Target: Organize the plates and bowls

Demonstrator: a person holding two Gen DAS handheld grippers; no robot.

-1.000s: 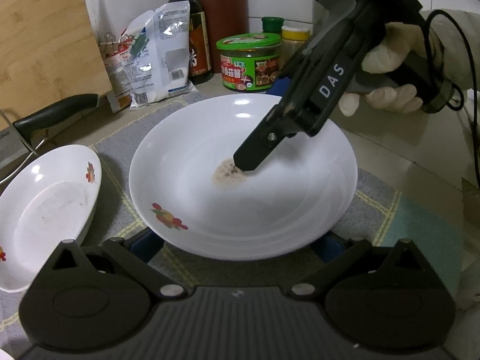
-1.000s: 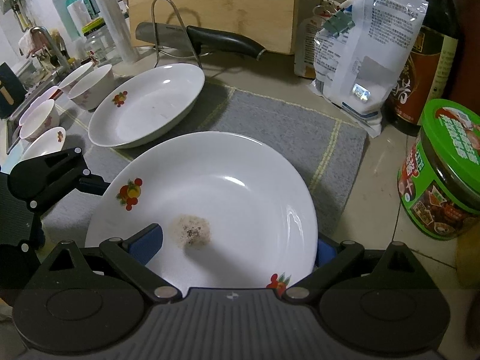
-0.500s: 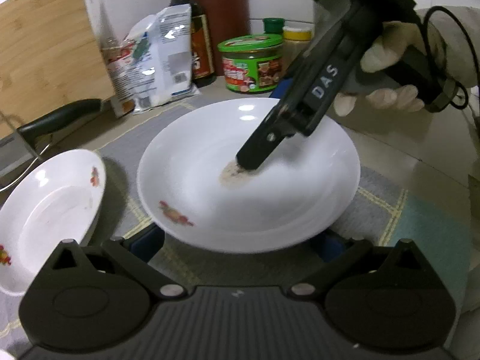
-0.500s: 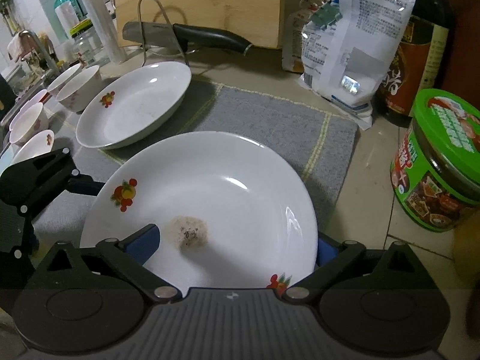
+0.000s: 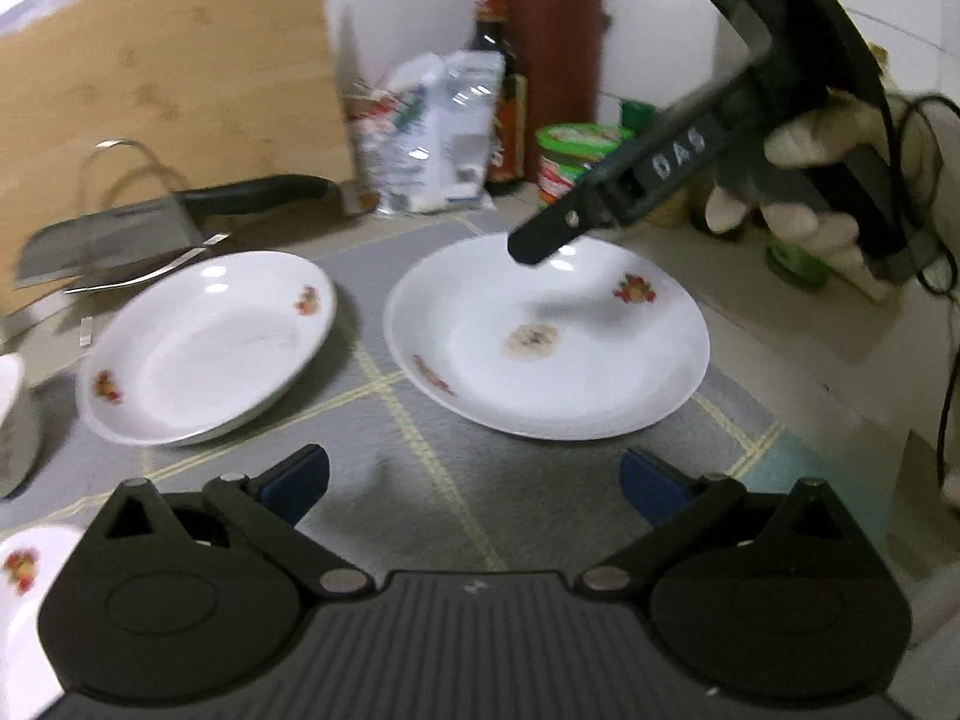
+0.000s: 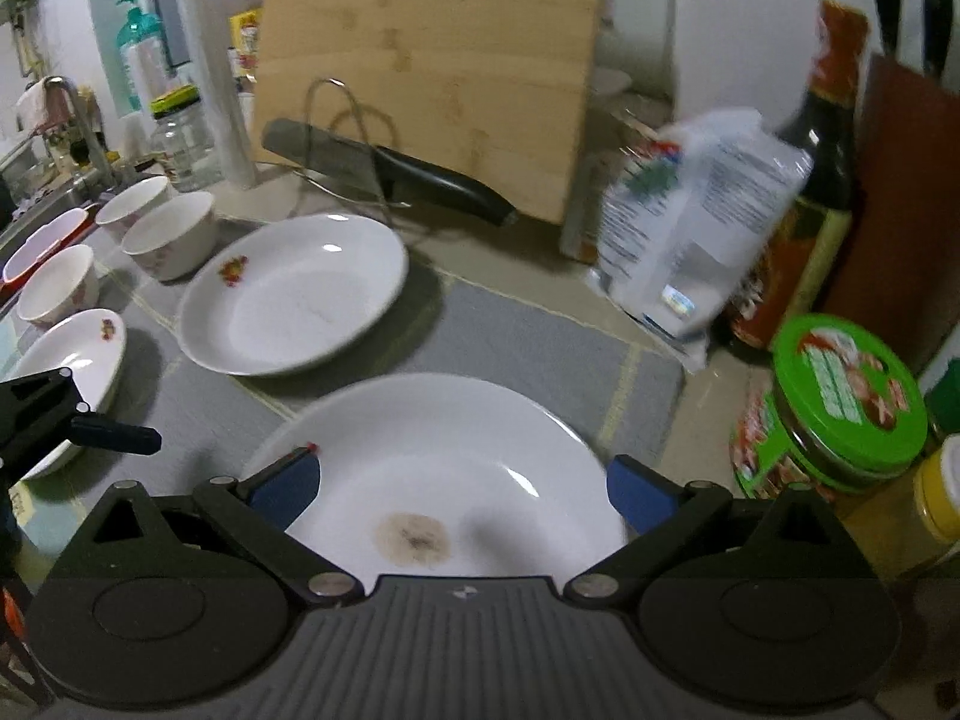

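right hand-held gripper (image 6: 462, 483) over round glossy plate (image 6: 480, 450)

Dim indoor light, both views motion-blurred, worst on the bag (image 6: 690, 228) and bottle (image 6: 804, 180), small white glare spots on the plates (image 5: 546, 336), soft shadows on the mat (image 5: 420, 456), strong fisheye bending with dark corners.

Bamboo cutting board (image 6: 432, 60), cleaver (image 6: 384, 171), green-lidded jar (image 6: 840, 408), sauce bottle (image 6: 810, 180).
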